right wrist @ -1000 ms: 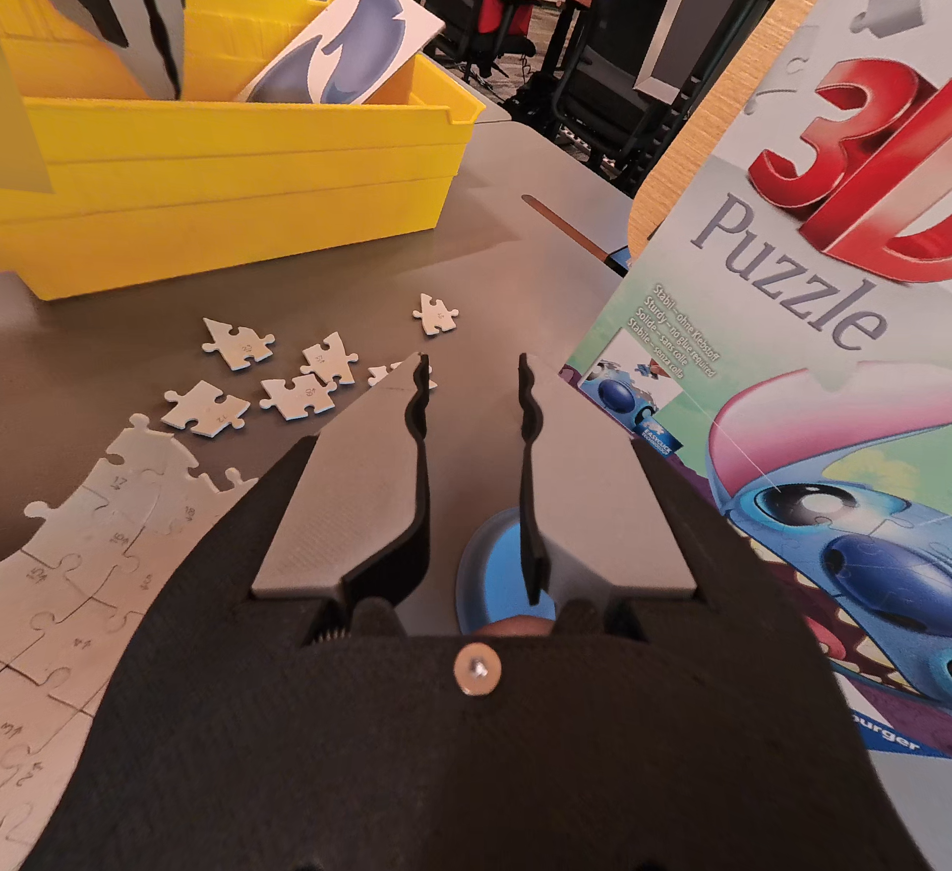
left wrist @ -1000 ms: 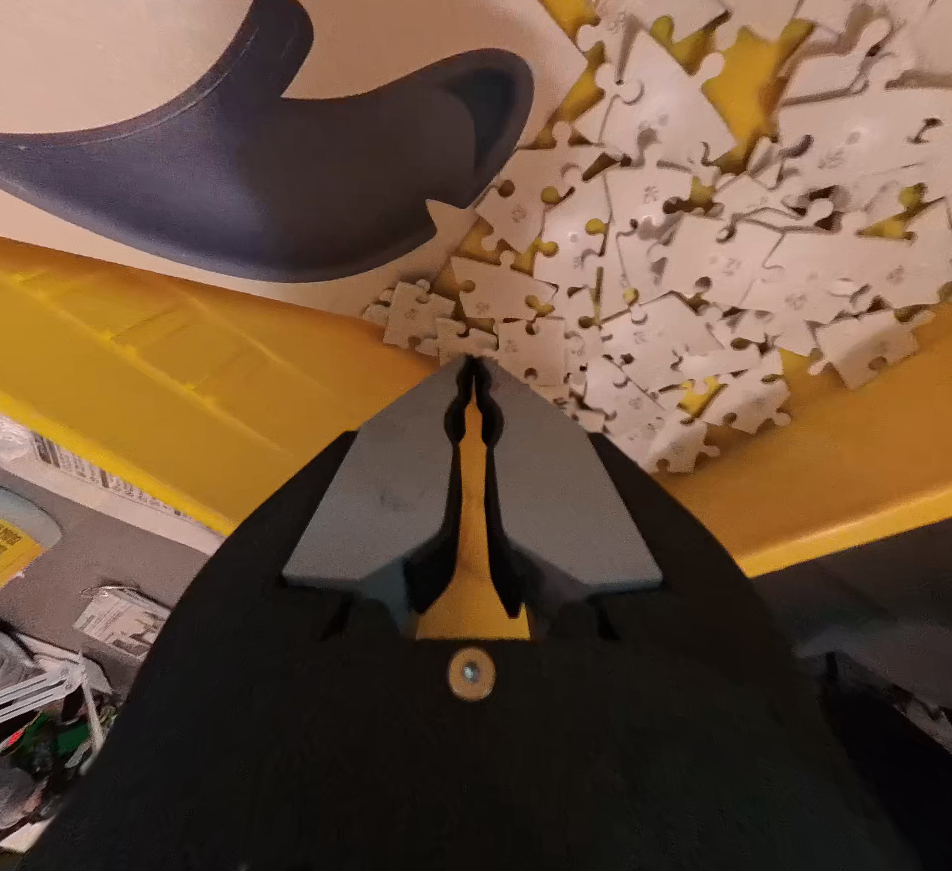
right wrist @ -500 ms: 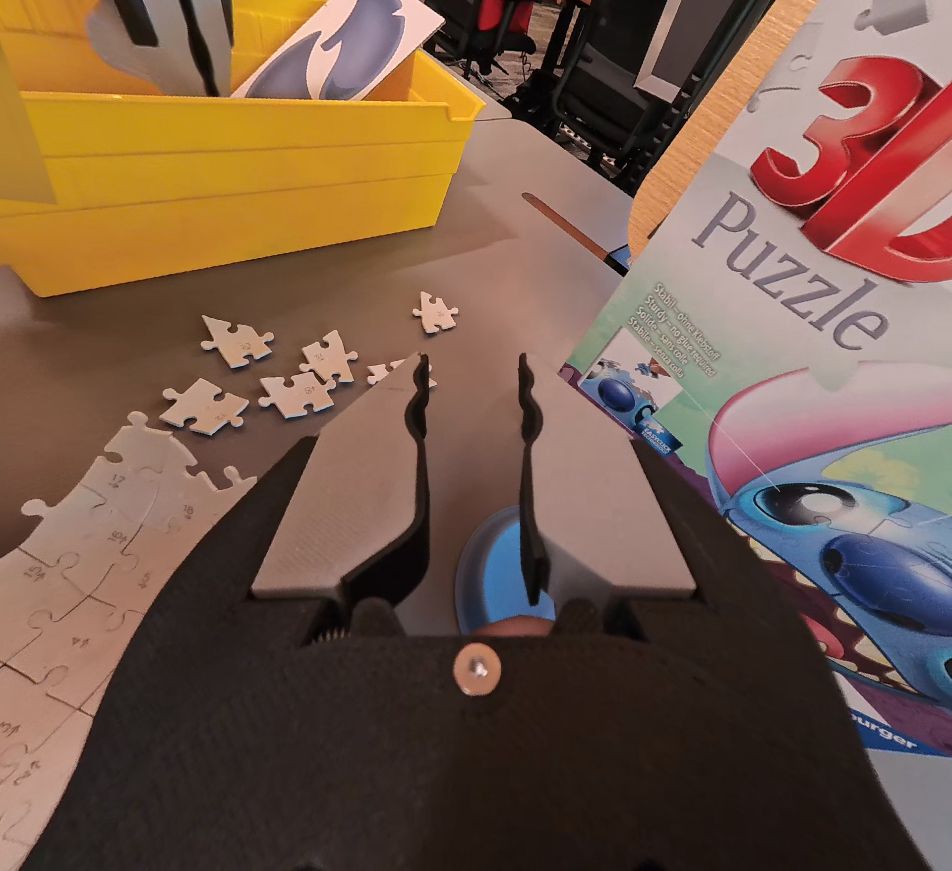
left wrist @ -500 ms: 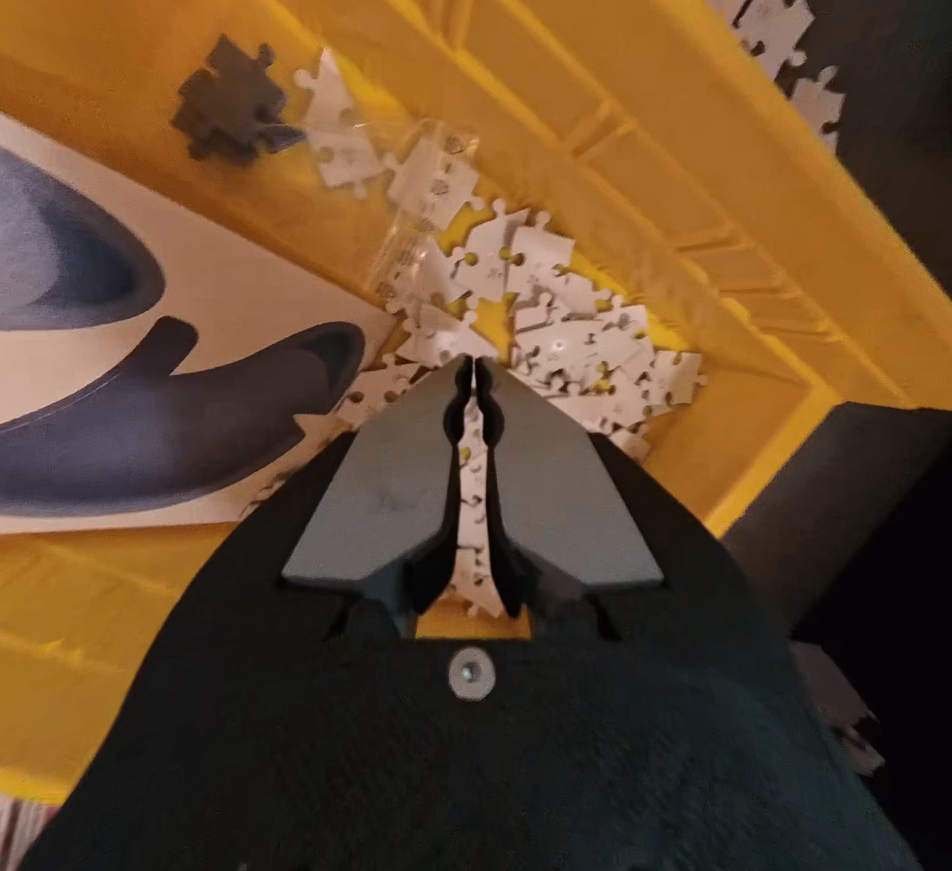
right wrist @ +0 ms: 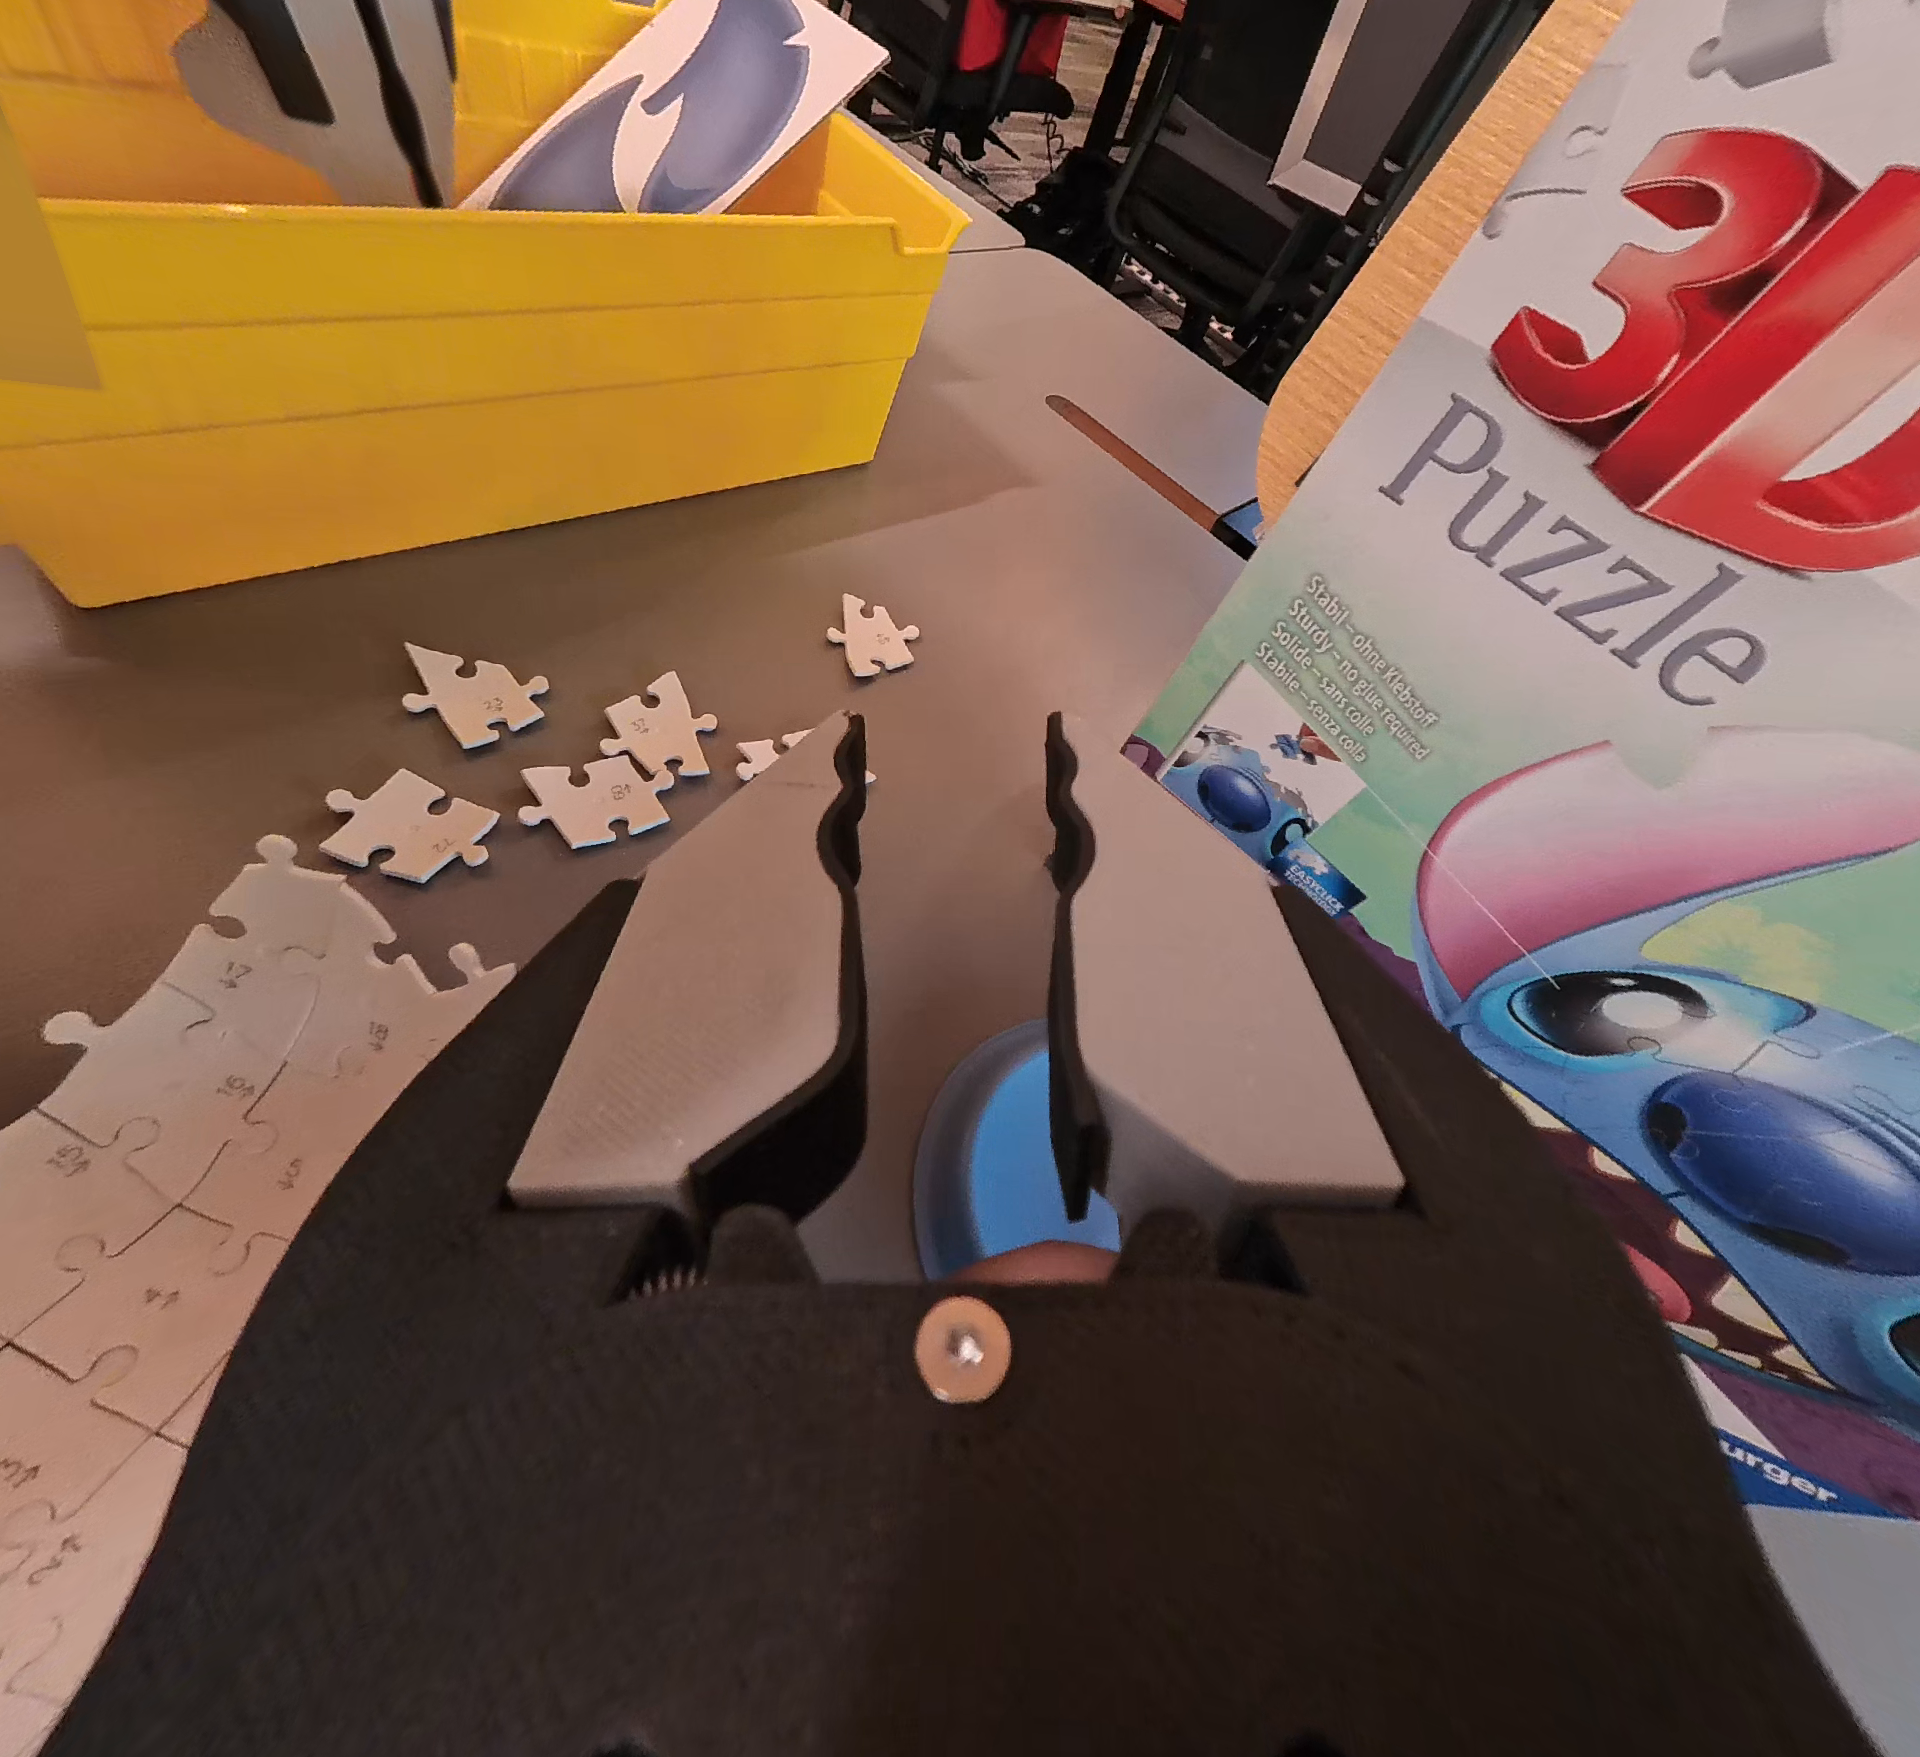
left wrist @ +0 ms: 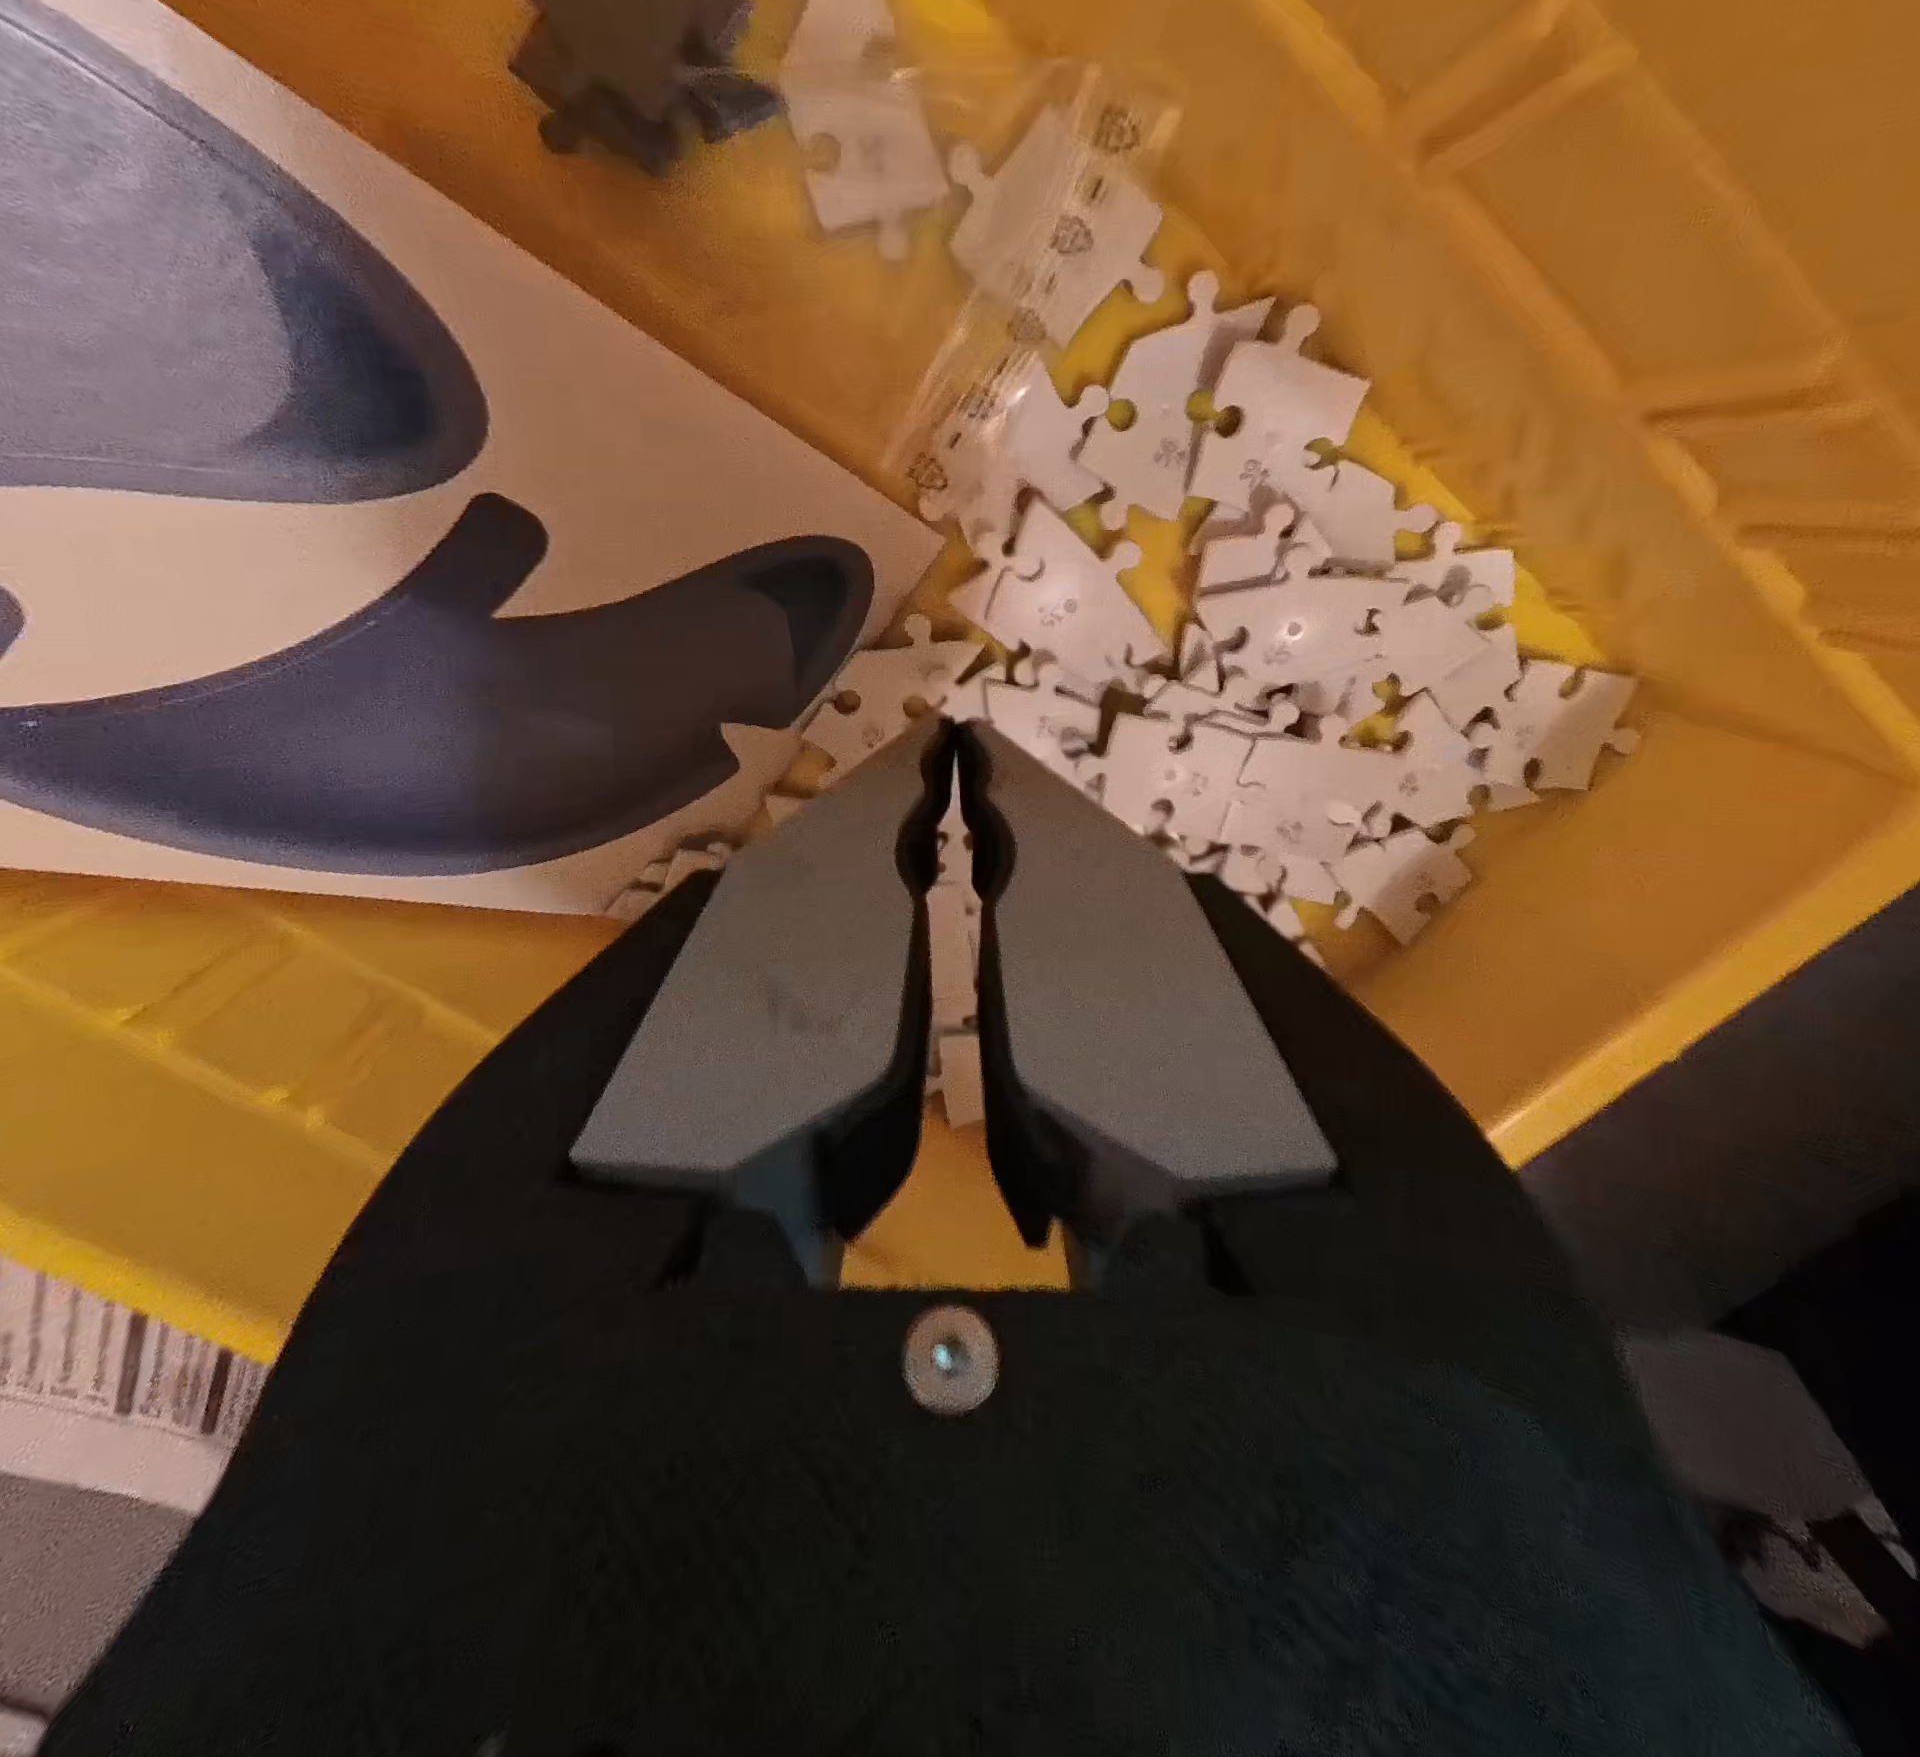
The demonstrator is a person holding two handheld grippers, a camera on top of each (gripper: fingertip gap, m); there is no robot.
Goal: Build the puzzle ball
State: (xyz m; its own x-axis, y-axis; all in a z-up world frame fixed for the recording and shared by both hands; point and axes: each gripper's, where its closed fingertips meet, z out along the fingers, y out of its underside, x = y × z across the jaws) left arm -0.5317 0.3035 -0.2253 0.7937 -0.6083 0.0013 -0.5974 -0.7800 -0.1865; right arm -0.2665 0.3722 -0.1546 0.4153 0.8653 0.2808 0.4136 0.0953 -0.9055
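My left gripper (left wrist: 954, 733) is shut, with nothing visible between its tips. It hangs inside the yellow bin (left wrist: 1558, 149), just above the near edge of a pile of white puzzle pieces (left wrist: 1247, 668). It also shows in the right wrist view (right wrist: 421, 190), dipping into the bin (right wrist: 468, 419). My right gripper (right wrist: 951, 731) is open and empty above the grey table. Several loose pieces (right wrist: 597, 798) lie ahead of it on the left. An assembled curved strip of pieces (right wrist: 187, 1136) lies at the near left.
A white card with blue ear shapes (left wrist: 312, 564) leans in the bin beside the pile. A dark piece (left wrist: 634, 34) and a clear bag (left wrist: 1039, 253) lie further in. The puzzle box (right wrist: 1610, 772) stands on the right. A blue dish (right wrist: 997, 1157) sits under my right gripper. The tips of one gripper are about 30 centimetres away from the tips of the other.
My left gripper, still shut, has swung over the bin from close above the pile to farther back, then come in a little closer. In the right wrist view it moved rightward. My right gripper has not moved.
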